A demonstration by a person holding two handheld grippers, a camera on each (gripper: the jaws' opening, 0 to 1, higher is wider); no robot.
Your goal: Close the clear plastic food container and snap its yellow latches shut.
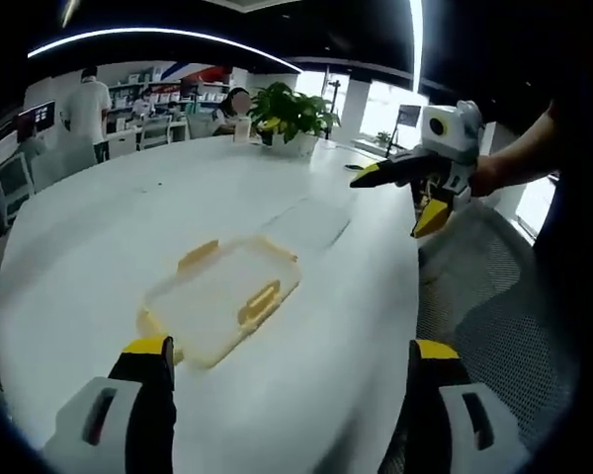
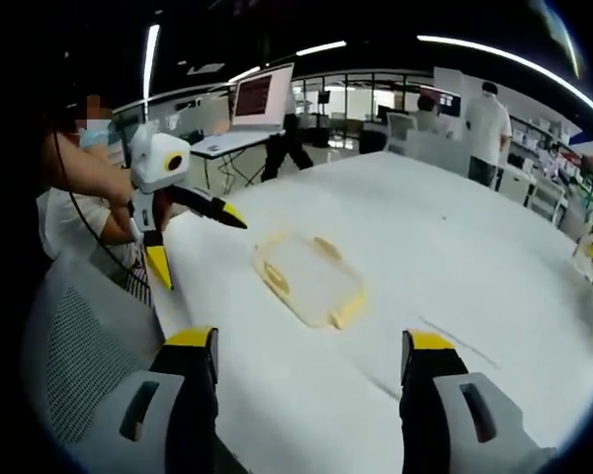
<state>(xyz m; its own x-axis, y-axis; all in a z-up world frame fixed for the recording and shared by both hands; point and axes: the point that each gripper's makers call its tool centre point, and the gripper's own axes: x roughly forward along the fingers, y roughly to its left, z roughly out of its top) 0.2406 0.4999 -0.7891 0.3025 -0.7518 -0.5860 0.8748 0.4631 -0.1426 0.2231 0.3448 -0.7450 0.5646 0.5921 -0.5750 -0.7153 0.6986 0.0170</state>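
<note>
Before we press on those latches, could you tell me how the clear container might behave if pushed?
The container looks empty, low and flat, so probably light and unlikely to tip. On the smooth white table it may slide rather than stay put. Its thin clear plastic could flex.

The white desk (image 1: 99,247) carries a clear container (image 1: 222,296) with yellow latches, ahead of the left tongs (image 1: 292,360), and a potted plant (image 1: 292,118) beyond it.

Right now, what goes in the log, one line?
food container: on table, untouched | left tongs: open, empty | right tongs: open, empty | latches: state unclear
</note>
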